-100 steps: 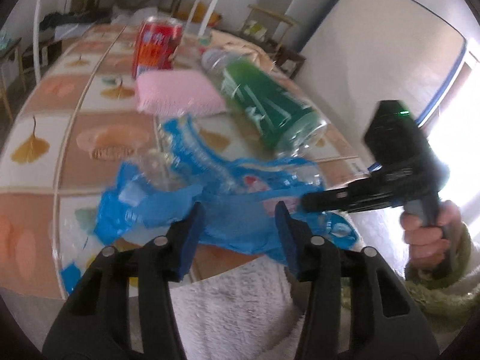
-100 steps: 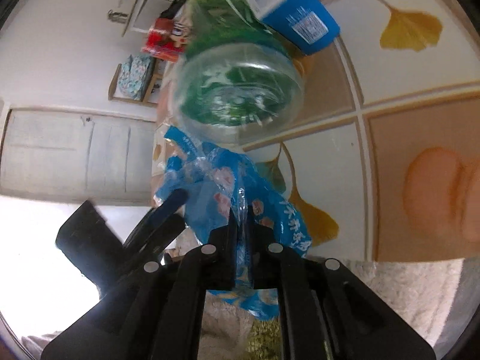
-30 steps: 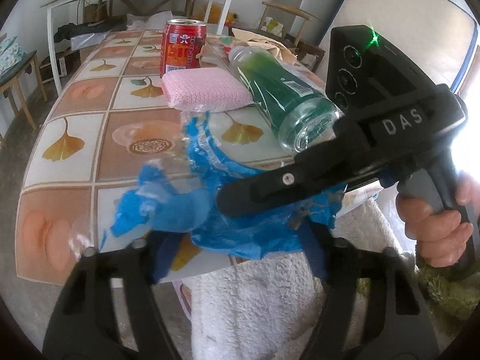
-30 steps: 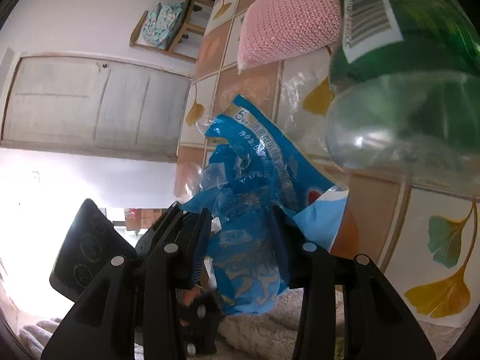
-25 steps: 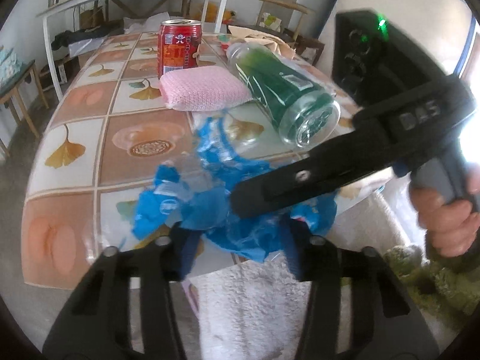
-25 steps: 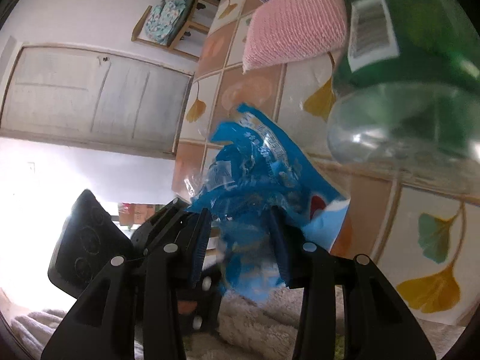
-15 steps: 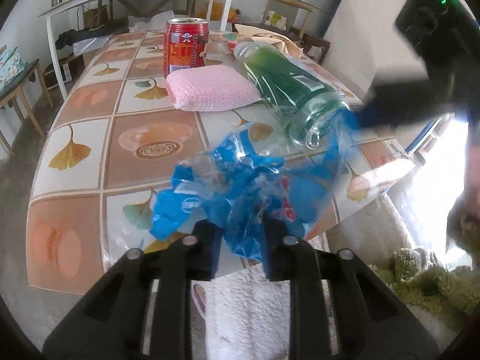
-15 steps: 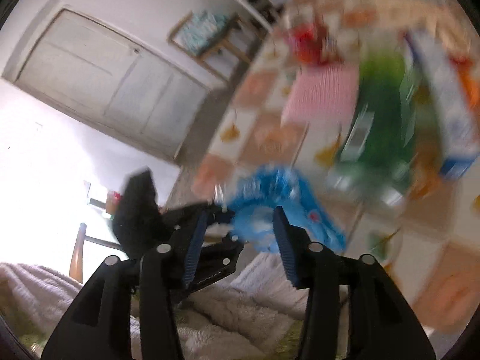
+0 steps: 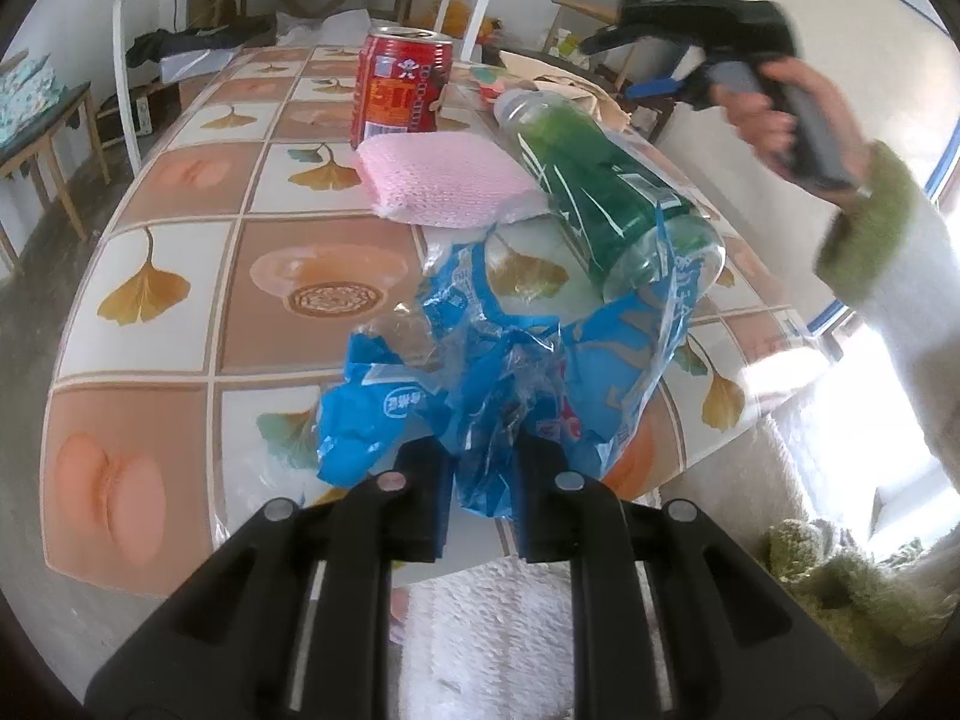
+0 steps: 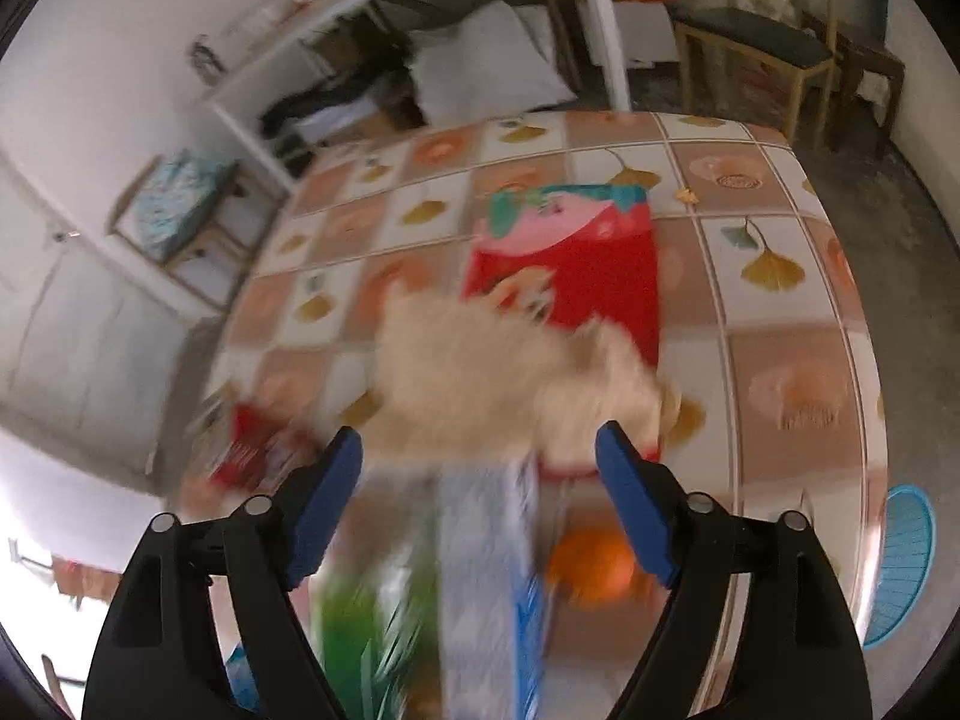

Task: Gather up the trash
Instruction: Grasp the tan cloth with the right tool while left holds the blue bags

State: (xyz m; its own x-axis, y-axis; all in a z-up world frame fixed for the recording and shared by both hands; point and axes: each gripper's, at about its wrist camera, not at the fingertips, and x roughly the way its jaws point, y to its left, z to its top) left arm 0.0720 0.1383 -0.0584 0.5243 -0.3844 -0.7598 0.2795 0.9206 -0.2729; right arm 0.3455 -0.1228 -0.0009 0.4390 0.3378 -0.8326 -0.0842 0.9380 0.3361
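The left gripper (image 9: 483, 474) pinches the crumpled blue plastic wrapper (image 9: 510, 372) at the tiled table's (image 9: 180, 324) near edge, while the right gripper (image 10: 480, 504), jaws just opened wide and empty, hovers above a lying green plastic bottle (image 9: 606, 204), a red drink can (image 9: 402, 90) and other litter left to collect.

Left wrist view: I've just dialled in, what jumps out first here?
The crumpled blue plastic wrapper at the near table edge, pinched in the left hand-held gripper, whose jaws have just closed on it. Right behind it lies a green plastic bottle on its side, beside a pink sponge and an upright red can. Up at the right, the right hand-held gripper hangs open and empty, its jaws just opened.
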